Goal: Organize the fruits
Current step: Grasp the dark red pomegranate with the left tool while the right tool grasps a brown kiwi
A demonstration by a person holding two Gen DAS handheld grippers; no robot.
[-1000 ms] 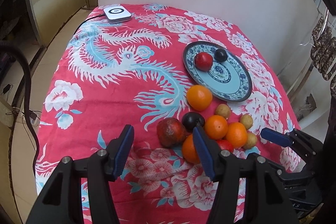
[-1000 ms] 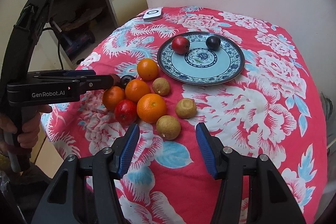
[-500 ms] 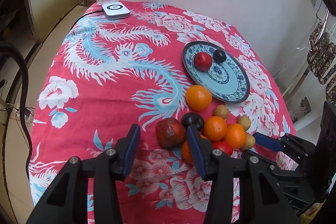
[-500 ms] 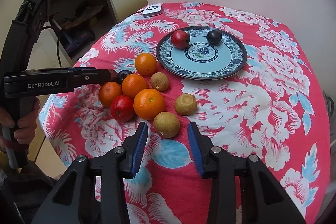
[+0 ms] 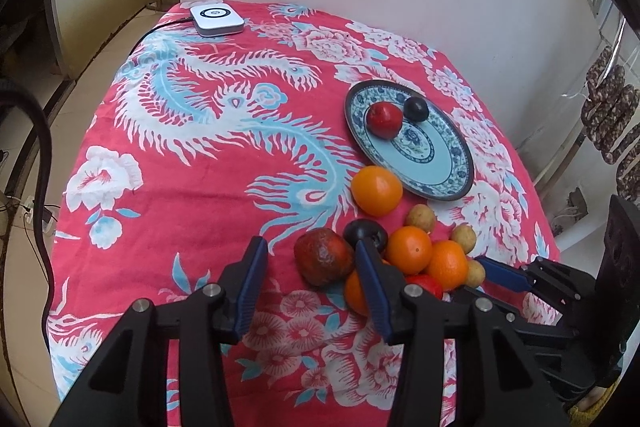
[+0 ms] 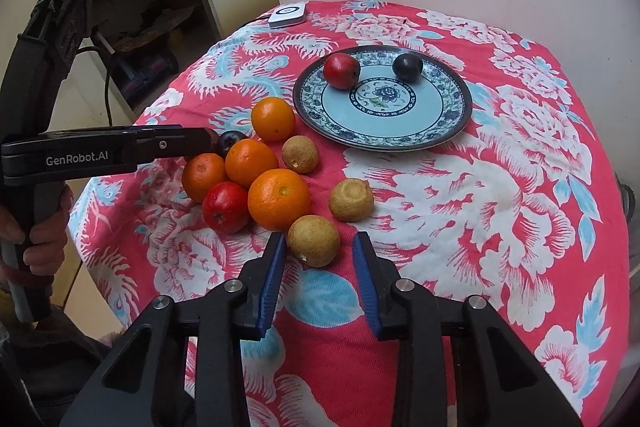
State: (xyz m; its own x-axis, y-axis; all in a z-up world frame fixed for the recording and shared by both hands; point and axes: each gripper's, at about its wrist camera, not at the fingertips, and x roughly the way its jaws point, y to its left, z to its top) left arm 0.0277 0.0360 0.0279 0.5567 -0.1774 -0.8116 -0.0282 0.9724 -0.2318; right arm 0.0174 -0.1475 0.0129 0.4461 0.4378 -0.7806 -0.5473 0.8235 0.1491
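At lower center of the left wrist view, the left gripper (image 5: 310, 263) is spread wide, grasping nothing, its pads on either side of a dark red fruit (image 5: 323, 262). In the right wrist view's lower center, the right gripper (image 6: 320, 251) is likewise released around a tan fruit (image 6: 314, 240). Upper right, the patterned plate (image 6: 448, 125) carries 2 fruits.
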